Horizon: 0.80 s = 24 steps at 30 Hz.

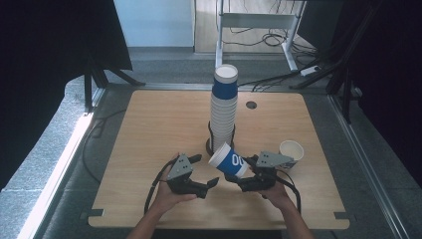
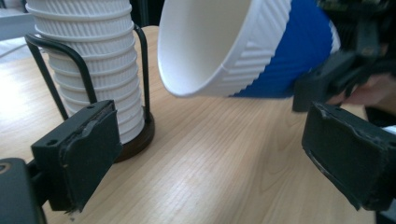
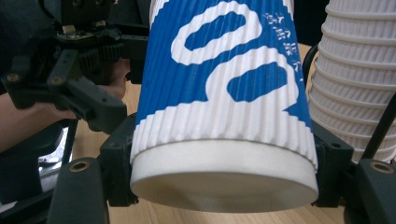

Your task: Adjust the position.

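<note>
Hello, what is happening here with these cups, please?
A person works at a wooden table with a gripper in each hand. The right gripper is shut on a blue and white paper cup, held tilted with its mouth toward the left gripper, whose jaws are open and empty. Behind stands a tall stack of cups in a wire holder; another cup stands at right.

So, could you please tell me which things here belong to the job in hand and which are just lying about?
In the job:
- blue-and-white ribbed paper cup, clamped in the right claw
- tall stack of ribbed cups in a black wire holder
- left claw, open

Lying about:
- single upright cup
- floor cables
</note>
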Tool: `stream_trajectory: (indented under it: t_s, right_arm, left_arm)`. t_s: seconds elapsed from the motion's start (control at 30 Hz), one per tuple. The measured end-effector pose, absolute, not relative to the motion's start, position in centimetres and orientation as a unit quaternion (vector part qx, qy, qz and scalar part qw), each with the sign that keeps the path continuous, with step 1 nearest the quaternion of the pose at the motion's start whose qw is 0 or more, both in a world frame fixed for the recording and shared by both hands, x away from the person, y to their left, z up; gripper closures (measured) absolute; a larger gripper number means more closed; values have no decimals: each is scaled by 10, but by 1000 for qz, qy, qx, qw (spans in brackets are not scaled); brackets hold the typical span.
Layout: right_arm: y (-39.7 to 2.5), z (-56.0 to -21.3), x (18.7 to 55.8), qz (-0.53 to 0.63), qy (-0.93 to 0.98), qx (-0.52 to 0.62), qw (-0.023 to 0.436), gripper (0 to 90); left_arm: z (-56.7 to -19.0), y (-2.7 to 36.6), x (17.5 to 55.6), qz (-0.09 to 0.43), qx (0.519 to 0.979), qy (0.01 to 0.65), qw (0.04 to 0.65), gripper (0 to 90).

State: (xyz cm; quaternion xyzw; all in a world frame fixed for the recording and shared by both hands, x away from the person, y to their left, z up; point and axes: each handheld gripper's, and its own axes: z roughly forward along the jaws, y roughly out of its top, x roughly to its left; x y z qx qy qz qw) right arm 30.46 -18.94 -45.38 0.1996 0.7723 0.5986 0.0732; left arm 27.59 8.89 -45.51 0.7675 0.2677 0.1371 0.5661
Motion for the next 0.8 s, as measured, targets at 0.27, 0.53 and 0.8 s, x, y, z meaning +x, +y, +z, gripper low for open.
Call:
stream_trajectory:
  t_s: [0.27, 0.53, 0.8]
  right_arm:
    - [-189, -465, 298, 624, 751, 200, 85, 287]
    - [-180, -470, 293, 638, 739, 194, 95, 287]
    - [-176, -473, 291, 645, 733, 193, 101, 287]
  left_arm:
    - [-454, 91, 281, 78, 748, 279, 597, 40]
    - [-452, 88, 286, 26, 723, 289, 627, 37]
    - [-454, 87, 293, -2, 709, 298, 639, 38]
